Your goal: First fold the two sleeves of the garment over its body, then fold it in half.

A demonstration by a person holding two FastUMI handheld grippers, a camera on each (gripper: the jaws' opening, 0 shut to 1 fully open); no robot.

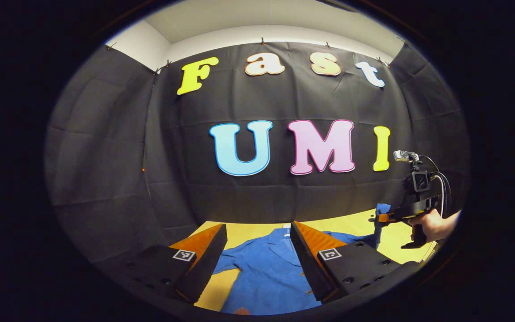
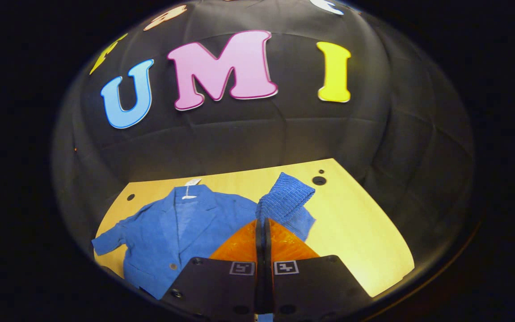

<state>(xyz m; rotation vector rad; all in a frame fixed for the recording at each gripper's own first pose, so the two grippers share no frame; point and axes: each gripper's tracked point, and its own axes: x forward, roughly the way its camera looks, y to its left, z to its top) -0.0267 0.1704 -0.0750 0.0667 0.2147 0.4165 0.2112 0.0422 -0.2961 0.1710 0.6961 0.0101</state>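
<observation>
A blue corduroy jacket lies face up on the yellow table, collar toward the wall. My right gripper is shut on the jacket's right-hand sleeve, whose cuff stands lifted above the table. In the left gripper view the jacket lies below my left gripper, which hangs open above the cloth with nothing between its fingers. Farther right there, a hand holds the right gripper with the raised sleeve in it. The other sleeve lies flat at the left.
A white tag sticks out at the collar. Small round holes mark the table near the far right corner. Bare tabletop stretches to the right of the jacket. The black cloth wall closes the back.
</observation>
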